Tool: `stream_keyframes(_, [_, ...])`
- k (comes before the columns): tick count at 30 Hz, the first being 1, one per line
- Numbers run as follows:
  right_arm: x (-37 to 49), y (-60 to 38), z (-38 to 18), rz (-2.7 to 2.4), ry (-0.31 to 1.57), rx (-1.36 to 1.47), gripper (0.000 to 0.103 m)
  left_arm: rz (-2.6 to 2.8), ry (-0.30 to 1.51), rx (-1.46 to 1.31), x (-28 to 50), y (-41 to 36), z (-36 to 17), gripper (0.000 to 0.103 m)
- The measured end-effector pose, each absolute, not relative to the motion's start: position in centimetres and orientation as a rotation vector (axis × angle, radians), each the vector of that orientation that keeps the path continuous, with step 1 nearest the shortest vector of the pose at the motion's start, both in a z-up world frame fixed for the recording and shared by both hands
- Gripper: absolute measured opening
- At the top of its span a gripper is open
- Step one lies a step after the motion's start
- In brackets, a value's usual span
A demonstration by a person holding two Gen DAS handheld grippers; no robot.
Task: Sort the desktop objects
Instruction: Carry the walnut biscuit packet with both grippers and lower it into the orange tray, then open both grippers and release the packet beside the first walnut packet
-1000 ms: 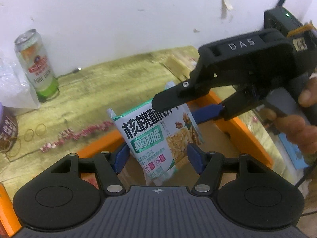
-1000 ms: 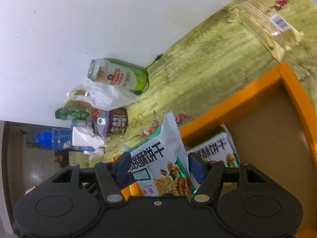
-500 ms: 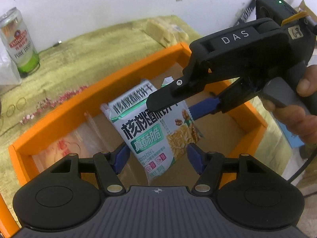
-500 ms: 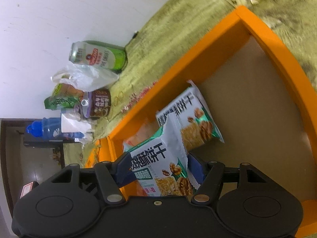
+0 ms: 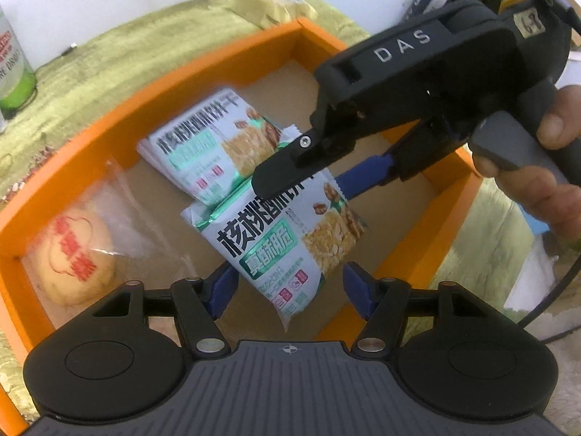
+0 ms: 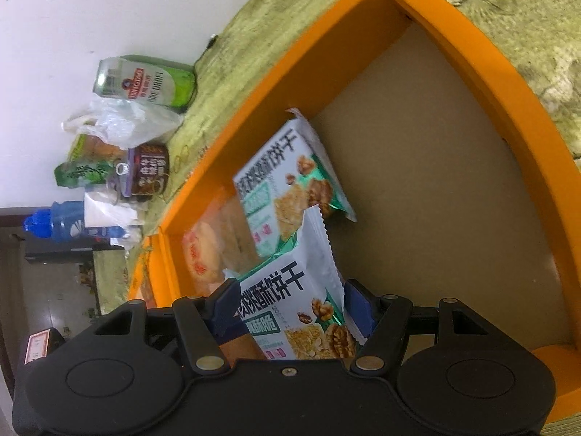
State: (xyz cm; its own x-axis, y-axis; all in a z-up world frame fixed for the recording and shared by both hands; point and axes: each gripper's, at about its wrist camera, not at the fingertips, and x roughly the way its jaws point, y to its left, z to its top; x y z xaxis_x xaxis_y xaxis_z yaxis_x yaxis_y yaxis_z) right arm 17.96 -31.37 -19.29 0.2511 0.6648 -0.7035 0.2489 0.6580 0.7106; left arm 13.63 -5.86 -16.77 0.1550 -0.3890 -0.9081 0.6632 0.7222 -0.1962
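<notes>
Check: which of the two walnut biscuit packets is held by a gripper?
The nearer walnut packet, clamped in the right gripper above the orange box; the other packet lies on its floor.

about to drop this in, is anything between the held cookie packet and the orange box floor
Partly. A second cookie packet and a wrapped bun lie in the orange box, but bare floor shows beside the held packet in the right gripper.

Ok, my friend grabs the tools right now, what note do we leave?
Right tool: shut on the walnut biscuit packet, held over the orange box.
Left tool: open, pads beside the packet's lower end, seemingly not touching.
Done: a matching packet and a wrapped bun lie in the box.
To do: release this packet into the box; beer can and small tin sit outside it.
</notes>
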Motion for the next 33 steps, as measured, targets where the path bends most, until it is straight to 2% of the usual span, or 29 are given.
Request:
stream_keyframes(13, [18.0,-31.7,-20.4,0.305,1.349,0.811,0.062,-0.765,1.223,0.348,13.4,-7.2,-18.5,0.064])
stream_keyframes(22, [18.3,-31.8,-20.4,0.298,1.343,0.770,0.065,-0.769,1.221,0.398,12.8,-7.7,-18.7,0.076])
stream_keyframes(25, [18.2,-32.2,-19.7,0.291,1.325,0.761,0.066,-0.764,1.206,0.403,12.6,-7.5,-18.1,0.084])
stream_keyframes(33, [17.8,-32.8,-18.2,0.310,1.300,0.712,0.066,-0.784,1.184,0.380,12.3,-7.1,-17.0,0.084])
